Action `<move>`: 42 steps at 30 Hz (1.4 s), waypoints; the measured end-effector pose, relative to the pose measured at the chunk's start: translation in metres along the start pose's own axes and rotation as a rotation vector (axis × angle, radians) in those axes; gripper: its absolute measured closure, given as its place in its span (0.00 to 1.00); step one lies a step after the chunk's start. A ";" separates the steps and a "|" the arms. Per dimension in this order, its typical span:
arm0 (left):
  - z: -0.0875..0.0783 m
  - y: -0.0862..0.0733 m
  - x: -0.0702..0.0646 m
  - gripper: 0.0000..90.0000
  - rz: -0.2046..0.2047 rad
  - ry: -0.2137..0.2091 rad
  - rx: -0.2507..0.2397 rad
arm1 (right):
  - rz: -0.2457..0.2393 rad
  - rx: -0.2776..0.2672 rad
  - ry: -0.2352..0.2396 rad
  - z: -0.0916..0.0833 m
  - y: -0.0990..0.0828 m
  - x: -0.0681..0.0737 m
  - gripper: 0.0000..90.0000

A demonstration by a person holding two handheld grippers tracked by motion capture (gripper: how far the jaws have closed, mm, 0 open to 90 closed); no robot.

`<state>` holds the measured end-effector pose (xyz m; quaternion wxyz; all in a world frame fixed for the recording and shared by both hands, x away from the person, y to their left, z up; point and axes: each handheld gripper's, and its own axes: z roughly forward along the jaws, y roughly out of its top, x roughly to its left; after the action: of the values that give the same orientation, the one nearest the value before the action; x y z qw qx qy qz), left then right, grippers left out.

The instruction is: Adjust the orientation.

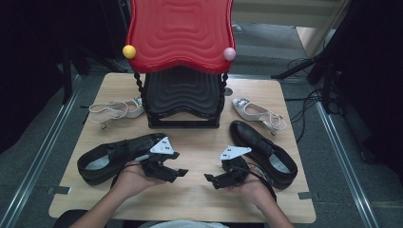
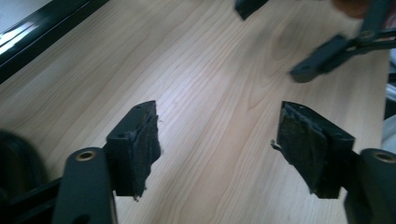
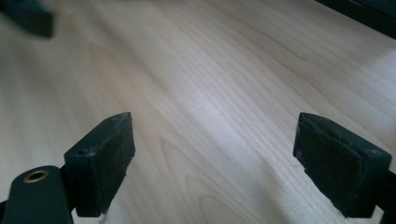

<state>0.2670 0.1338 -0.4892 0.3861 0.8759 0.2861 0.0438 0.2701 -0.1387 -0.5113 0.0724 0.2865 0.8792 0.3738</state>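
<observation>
Both tools released, nothing between the jaws: left tool point(image 1: 179, 172) and right tool point(image 1: 209, 178) rest mid-surface at 6 o'clock, facing each other. Glossy black leather shoes lie just outside them, one at 9 o'clock point(image 1: 107, 159), the other at 3 o'clock point(image 1: 266, 149). Risk, as I judge it: smooth leather may slip from a shallow pinch, and trailing cables could snag the shoes.

Dim surroundings, soft tabletop glare, blurred edges
</observation>
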 end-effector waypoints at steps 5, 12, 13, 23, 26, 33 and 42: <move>-0.001 -0.002 0.008 0.37 -0.033 0.000 0.029 | -0.041 -0.037 -0.041 -0.006 0.007 0.002 0.30; -0.004 0.002 0.010 0.40 -0.033 -0.017 0.024 | 0.018 -0.027 0.025 -0.007 0.009 -0.003 0.42; -0.005 0.003 0.010 0.40 -0.024 -0.017 0.027 | 0.018 -0.030 0.030 -0.008 0.010 -0.003 0.44; -0.008 0.003 0.006 0.46 -0.010 -0.057 0.013 | 0.008 -0.062 0.047 -0.022 0.011 -0.003 0.51; -0.010 0.002 0.006 0.45 0.004 -0.055 0.024 | 0.011 -0.066 0.047 -0.024 0.012 -0.003 0.53; -0.020 0.001 0.004 0.50 0.012 -0.069 0.011 | 0.025 -0.050 0.048 -0.027 0.012 -0.001 0.61; -0.023 0.003 0.007 0.50 -0.011 -0.079 0.025 | 0.021 -0.047 0.086 -0.027 0.013 0.002 0.62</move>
<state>0.2676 0.1511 -0.4728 0.3861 0.8802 0.2760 0.0036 0.2652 -0.1475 -0.4832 0.0372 0.2773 0.8695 0.4070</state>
